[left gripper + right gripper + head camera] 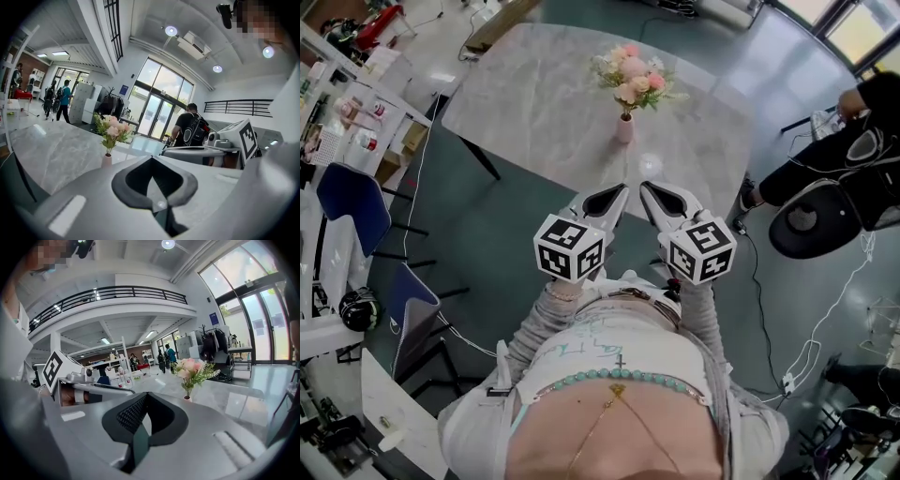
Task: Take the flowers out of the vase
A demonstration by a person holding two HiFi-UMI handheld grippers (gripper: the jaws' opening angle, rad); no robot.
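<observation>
Left gripper [617,195]: jaws clenched together, nothing between them, tips at the near edge of the table [525,112]. Flowers [633,75]: upright in the pink vase [624,128] mid-table, well ahead of both grippers. Right gripper [649,193]: jaws likewise clenched, empty, just beside the left.

No legible text anywhere. Marker cubes [569,247] [701,249] bore only black-and-white square patterns. Teal lettering on person's shirt [581,345] was too faint to read; blue wall sign [123,89] too small.
</observation>
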